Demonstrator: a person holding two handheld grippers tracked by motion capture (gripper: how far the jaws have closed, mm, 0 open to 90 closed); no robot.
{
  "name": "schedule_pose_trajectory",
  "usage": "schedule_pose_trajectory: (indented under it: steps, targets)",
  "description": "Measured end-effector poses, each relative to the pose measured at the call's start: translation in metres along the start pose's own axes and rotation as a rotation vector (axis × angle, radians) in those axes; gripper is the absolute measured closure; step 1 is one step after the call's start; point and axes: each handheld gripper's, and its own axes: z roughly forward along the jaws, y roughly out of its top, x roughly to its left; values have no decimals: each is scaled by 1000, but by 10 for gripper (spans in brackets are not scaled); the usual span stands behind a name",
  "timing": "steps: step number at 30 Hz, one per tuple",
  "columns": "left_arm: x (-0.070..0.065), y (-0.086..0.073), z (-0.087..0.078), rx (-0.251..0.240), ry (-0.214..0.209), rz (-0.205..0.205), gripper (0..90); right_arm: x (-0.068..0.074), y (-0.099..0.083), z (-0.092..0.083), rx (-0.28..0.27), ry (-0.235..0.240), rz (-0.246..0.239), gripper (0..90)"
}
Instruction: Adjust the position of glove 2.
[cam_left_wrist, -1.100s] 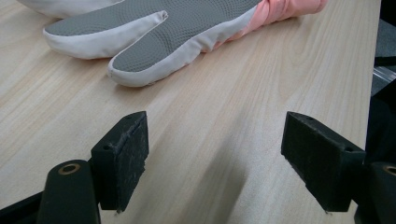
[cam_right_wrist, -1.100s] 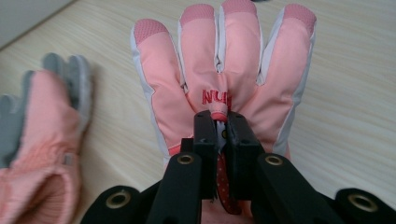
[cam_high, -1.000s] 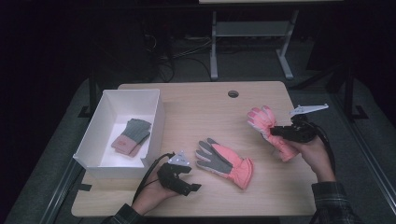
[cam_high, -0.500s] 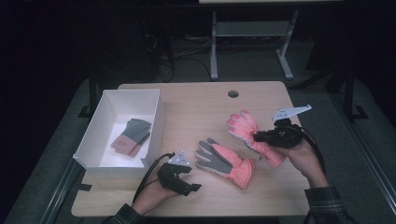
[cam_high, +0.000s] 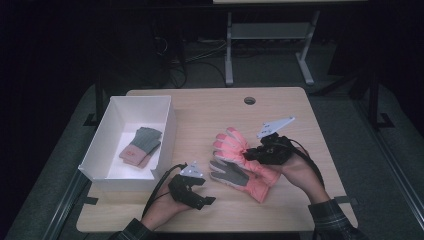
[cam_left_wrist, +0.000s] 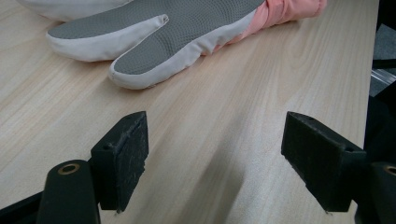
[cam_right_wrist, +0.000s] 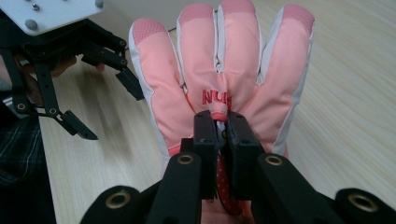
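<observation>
A pink glove (cam_high: 245, 180) lies palm up on the wooden table (cam_high: 210, 112), its grey palm (cam_left_wrist: 187, 28) just ahead of my left gripper (cam_left_wrist: 215, 163). That gripper (cam_high: 204, 192) rests open near the table's front edge with nothing between its jaws. My right gripper (cam_right_wrist: 219, 126) is shut on a second pink glove (cam_right_wrist: 224, 65) at a fold on its back, by the red lettering. It holds this glove (cam_high: 230, 145) back side up, fingers pointing away, partly over the lying glove. The left gripper (cam_right_wrist: 109, 112) also appears beyond it in the right gripper view.
A white open box (cam_high: 105, 137) stands at the table's left, with a folded grey and pink pair of gloves (cam_high: 141, 146) inside. A round cable hole (cam_high: 249, 100) sits near the far edge. A metal frame (cam_high: 265, 45) stands on the floor beyond the table.
My right gripper has carried the pink glove leftward from the table's right side until it overlaps the lying glove. The left gripper has stayed put.
</observation>
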Motion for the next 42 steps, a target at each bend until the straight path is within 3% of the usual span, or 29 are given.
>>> schedule_pose_trajectory:
  steps: [8, 21, 29, 31, 32, 35, 37, 40, 41, 42]
  targets:
    - [1, 0, -1, -2, 2, 5, 227, 9, 1, 27, 78, -9, -40, 840]
    - [0, 0, -1, 1, 2, 10, 226, 13, -6, 49, 162, -24, -47, 817]
    - [0, 0, -1, -1, 3, 9, 226, 19, -12, 61, 175, -53, -64, 659]
    - [0, 0, -2, 1, 3, 13, 227, 19, -11, 57, 153, -62, -51, 597]
    - [-1, 1, -3, -16, 6, 9, 238, 20, -8, 49, 113, -59, -31, 557]
    - [-1, 2, -5, -20, 6, 12, 312, 20, -6, 41, 81, -62, -26, 528]
    - [0, 3, -8, -36, -5, 5, 420, 17, -3, 28, 36, -63, -15, 541]
    - [1, 5, -10, -44, -27, -10, 597, 15, -2, 21, 17, -77, -2, 602]
    - [1, 6, -10, -47, -37, -15, 597, 13, -3, 19, 16, -84, -4, 624]
    - [1, 7, -10, -48, -47, -19, 720, 8, -4, 15, 5, -92, 3, 700]
